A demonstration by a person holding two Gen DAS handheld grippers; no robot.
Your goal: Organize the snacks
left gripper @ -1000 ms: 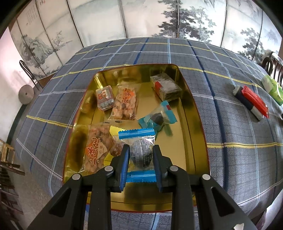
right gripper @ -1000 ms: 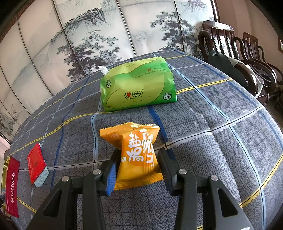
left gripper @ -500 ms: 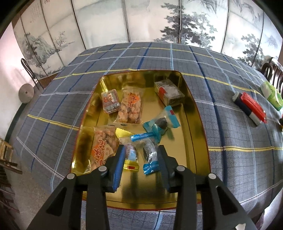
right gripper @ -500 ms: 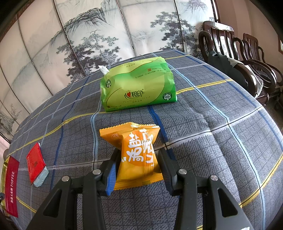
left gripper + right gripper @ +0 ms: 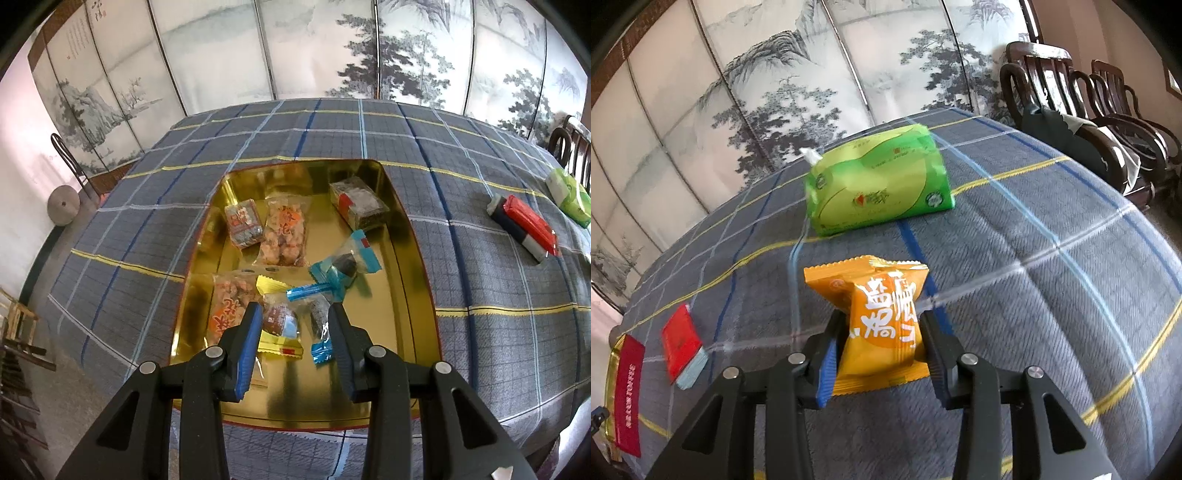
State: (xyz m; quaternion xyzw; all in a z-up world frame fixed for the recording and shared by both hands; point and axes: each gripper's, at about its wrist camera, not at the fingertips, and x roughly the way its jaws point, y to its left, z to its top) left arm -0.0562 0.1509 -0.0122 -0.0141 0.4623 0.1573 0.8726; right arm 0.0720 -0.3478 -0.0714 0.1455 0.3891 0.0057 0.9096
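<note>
My left gripper (image 5: 294,314) is open above the near part of the gold tray (image 5: 413,266). Below the gap lie a blue-ended clear wrapper with a dark snack (image 5: 319,317) and a yellow-ended snack (image 5: 279,325), neither touched by the pads. Other snack bags lie further in the tray. In the right wrist view my right gripper (image 5: 882,325) is shut on an orange snack packet (image 5: 882,314) with white lettering, held just over the plaid tablecloth (image 5: 1034,258).
A green tissue pack (image 5: 879,188) sits behind the orange packet. A red packet on a dark bar (image 5: 528,221) lies right of the tray. A long red toffee pack (image 5: 628,391) shows at the left edge. Dark wooden chairs (image 5: 1089,110) stand beyond the table.
My left gripper opened and let go of the blue-ended snack, which now lies in the tray, and drew back a little. The right gripper kept its hold on the orange packet.
</note>
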